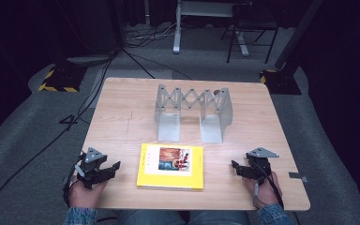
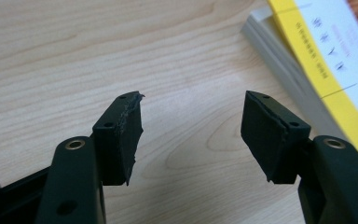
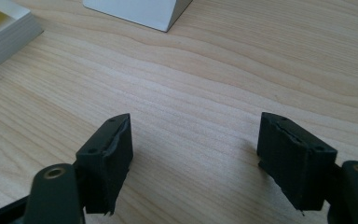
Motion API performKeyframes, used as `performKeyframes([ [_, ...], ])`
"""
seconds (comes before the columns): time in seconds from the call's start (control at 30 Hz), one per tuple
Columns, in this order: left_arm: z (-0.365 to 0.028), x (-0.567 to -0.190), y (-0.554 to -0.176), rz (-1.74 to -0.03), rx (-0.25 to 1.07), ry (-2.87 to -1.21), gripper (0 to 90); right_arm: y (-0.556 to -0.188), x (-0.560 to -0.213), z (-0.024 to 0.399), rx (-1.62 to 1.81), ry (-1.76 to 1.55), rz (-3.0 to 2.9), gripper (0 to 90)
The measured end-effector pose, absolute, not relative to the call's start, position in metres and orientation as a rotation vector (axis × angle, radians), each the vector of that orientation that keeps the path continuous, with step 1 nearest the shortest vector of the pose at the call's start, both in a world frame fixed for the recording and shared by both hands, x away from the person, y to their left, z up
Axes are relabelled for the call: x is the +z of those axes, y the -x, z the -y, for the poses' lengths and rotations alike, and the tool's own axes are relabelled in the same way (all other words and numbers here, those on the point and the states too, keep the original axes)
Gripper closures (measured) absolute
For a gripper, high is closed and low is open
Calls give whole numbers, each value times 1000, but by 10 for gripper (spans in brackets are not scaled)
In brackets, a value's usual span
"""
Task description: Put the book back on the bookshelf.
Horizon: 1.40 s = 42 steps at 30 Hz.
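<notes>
On the near half of the wooden table, a yellow book is laid flat, cover up, with a picture printed on its front. Beyond it, toward the far edge, a grey metal expandable book rack is set upright, well apart from the book.

To the book's left, the left gripper is held low over the tabletop, its jaws spread wide with nothing between them; only bare wood is seen between its pads, and the book's edge lies just beside it.

To the book's right, the right gripper is likewise held with jaws apart and empty, pointed toward the book, near it but not touching.
</notes>
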<state>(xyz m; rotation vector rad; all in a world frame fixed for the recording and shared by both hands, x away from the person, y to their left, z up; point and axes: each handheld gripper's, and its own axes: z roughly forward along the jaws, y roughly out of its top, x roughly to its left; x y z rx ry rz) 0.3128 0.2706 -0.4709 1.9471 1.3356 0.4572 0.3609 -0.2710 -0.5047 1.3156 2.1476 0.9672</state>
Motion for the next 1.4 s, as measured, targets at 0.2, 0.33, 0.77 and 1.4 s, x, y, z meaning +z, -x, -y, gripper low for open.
performKeyframes([
  [0.2,-263,-464,-317,-1328,377,-1907,391,-361,-505,271,967,-1316,-2149,267],
  [0.33,-257,-461,-322,-1322,316,-1880,385,-361,-505,271,967,-1316,-2149,267],
  [0.77,-222,-470,-349,-1325,211,-1937,353,-360,-505,270,964,-1312,-2146,273],
  [1.4,-194,-484,-370,-1313,141,-2029,349,-350,-503,245,995,-1281,-2178,439],
])
